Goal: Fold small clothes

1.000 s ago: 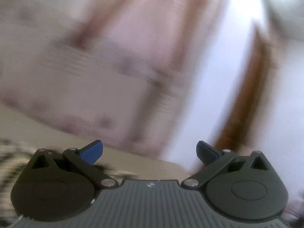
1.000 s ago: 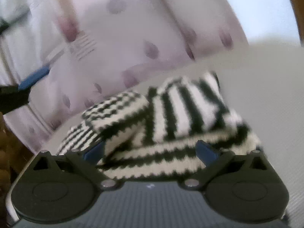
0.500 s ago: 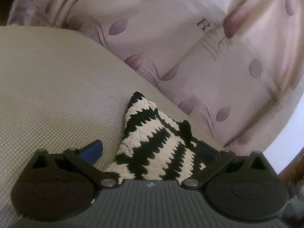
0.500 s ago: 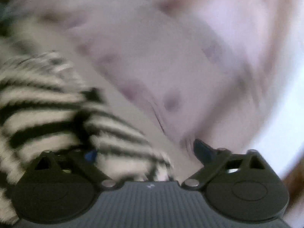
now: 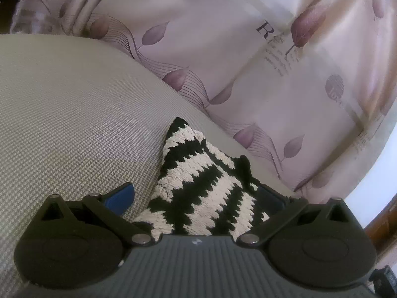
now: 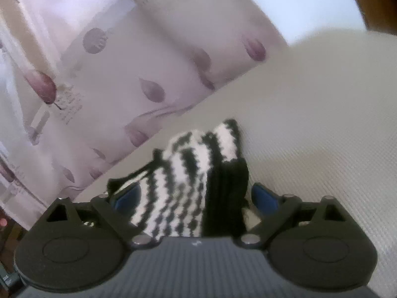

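The striped knit (image 5: 198, 186) serves as the landmark: a small black-and-cream garment lying on the pale woven cushion (image 5: 74, 124), close to the cushion's far edge, with the leaf-print curtain (image 5: 248, 62) hanging just behind it.

Starting at the left, the left gripper (image 5: 196, 196) sits over the knit's near end. Its 2 blue fingertips (image 5: 119, 196) stand wide apart; the left tip lies on bare cushion just beside the knit, while the right tip is half hidden behind the knit's edge. The fabric rises to a peaked corner beyond the tips, but nothing is pinched.

Further right, the right gripper (image 6: 196, 196) straddles another end of the same knit (image 6: 193, 173), where a solid black ribbed band (image 6: 228, 186) runs along the stripes. Its fingers are also spread wide, with a tip (image 6: 263, 198) on each side of the fabric, and a loose dark strand trails off the knit towards the curtain (image 6: 99, 74). This view is slightly soft.

I judge this the gripping stage of a fold: both tools are placed but neither has closed. The next move calls for each pair of tips to close on an edge, catching every layer of the thick knit rather than only the top one, before lifting and laying one end over the other.
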Available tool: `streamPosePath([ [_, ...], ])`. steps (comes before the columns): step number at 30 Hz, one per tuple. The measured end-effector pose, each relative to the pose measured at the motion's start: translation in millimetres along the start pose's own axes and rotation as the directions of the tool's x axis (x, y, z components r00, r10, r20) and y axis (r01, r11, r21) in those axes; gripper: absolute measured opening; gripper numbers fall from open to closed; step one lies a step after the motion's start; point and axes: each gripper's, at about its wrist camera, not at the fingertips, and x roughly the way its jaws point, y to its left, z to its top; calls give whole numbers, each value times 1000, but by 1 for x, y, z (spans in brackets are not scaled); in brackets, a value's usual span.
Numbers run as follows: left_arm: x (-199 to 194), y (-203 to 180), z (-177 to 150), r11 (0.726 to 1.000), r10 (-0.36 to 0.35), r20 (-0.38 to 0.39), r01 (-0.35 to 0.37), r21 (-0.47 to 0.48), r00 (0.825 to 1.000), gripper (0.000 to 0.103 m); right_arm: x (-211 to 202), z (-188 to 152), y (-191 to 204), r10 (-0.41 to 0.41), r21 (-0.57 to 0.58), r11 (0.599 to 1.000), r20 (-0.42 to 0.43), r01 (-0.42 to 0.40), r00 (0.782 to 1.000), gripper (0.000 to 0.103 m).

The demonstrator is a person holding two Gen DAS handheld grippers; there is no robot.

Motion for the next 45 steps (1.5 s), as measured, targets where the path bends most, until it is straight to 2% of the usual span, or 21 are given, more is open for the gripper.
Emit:
streamPosePath([
  [3,1,0,0,1000,2,0,-2,2,1000,103,8,4,-3,25,17,1000,-25,-25,999,96],
  [4,1,1,0,1000,2,0,-2,1,1000,103,10,6,-7,40,33,999,-29,-39,999,89],
  [5,1,1,0,1000,2,1,-2,1,1000,103,12,7,-10,49,48,998,-34,-48,998,72],
  [6,1,1,0,1000,3,1,-3,1,1000,103,12,9,-13,46,54,998,-37,-44,998,62],
  [7,1,1,-1,1000,4,1,-4,2,1000,103,11,10,-16,33,57,998,-37,-30,999,43],
  [8,1,1,-1,1000,6,0,-6,4,1000,103,9,11,-17,21,59,998,-35,-19,999,30],
  [13,1,2,-1,1000,8,0,-8,7,1000,103,2,16,-24,22,82,996,-34,-19,999,14],
  [16,1,2,-1,1000,11,-1,-11,11,1000,103,4,27,-11,45,49,998,-30,-43,999,11],
  [19,1,3,-1,1000,14,-1,-14,13,1000,103,12,50,12,113,43,993,-24,-111,993,11],
  [23,-1,5,-1,1000,24,11,-24,6,1000,103,9,91,38,214,53,974,77,-219,974,10],
  [26,-2,5,-1,999,34,21,-34,3,999,103,25,102,22,154,77,984,104,-162,983,10],
  [29,-2,4,-1,999,42,21,-42,7,999,103,72,86,-19,52,158,986,-3,-50,999,10],
  [31,-2,4,-1,999,43,20,-43,8,999,103,99,69,-40,9,191,981,-89,8,996,10],
  [32,-2,5,-1,999,43,20,-43,8,999,103,105,62,-47,-7,203,979,-103,28,995,9],
  [35,-2,5,0,999,44,19,-44,9,999,103,102,61,-55,20,253,967,-70,-1,997,10],
  [39,-2,4,0,999,46,18,-46,10,999,103,95,65,-46,6,217,976,-72,10,997,11],
  [41,-2,4,0,999,47,20,-47,9,999,103,85,67,-41,-20,174,984,-45,28,999,11],
  [43,-3,5,0,999,46,21,-46,6,999,103,67,70,-28,-59,99,993,27,56,998,11],
  [45,-3,5,0,999,48,24,-48,7,999,103,56,70,-17,-29,55,998,55,26,998,11],
])
